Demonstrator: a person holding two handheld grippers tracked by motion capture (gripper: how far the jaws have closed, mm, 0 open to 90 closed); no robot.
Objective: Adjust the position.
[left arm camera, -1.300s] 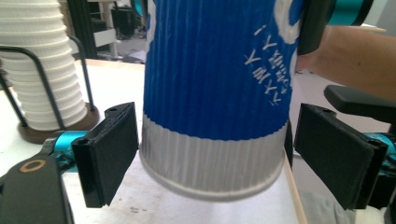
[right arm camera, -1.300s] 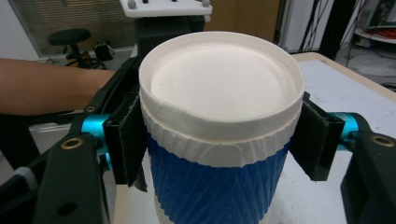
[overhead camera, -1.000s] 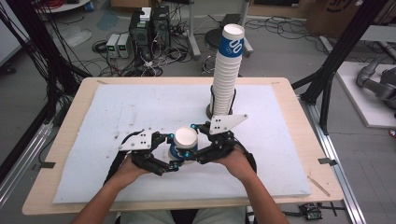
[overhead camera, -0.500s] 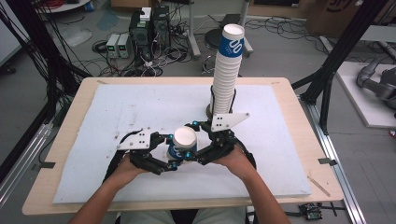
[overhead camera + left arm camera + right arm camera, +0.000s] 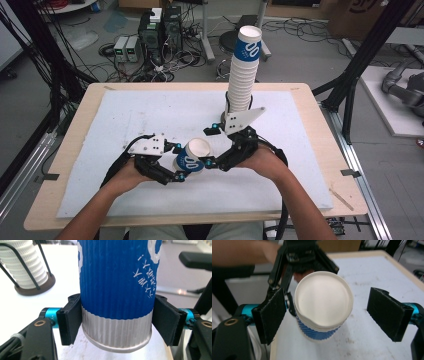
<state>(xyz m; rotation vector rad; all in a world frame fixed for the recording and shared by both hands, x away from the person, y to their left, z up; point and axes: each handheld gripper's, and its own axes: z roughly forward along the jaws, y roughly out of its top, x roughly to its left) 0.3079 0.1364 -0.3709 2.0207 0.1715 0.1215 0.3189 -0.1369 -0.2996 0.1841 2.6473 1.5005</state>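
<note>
L gripper [image 5: 176, 170] has the cup [image 5: 191, 156], R gripper [image 5: 212, 145] let go.
L jaws clamped on the blue cup's lower ribbed wall, cup tilted over the white mat [image 5: 150, 112] near table [image 5: 320, 130] front-center. R jaws just opened wide, pads clear of the rim either side. Cup stack [image 5: 245, 70] behind.

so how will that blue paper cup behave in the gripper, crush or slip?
Probably light and thin-walled: the blue paper cup is open and empty, so a hard squeeze from the left gripper could dent it. Its ribbed sleeve likely helps against slipping. Being tall and narrower at the base, it may tip if nudged near the rim once set down.
</note>
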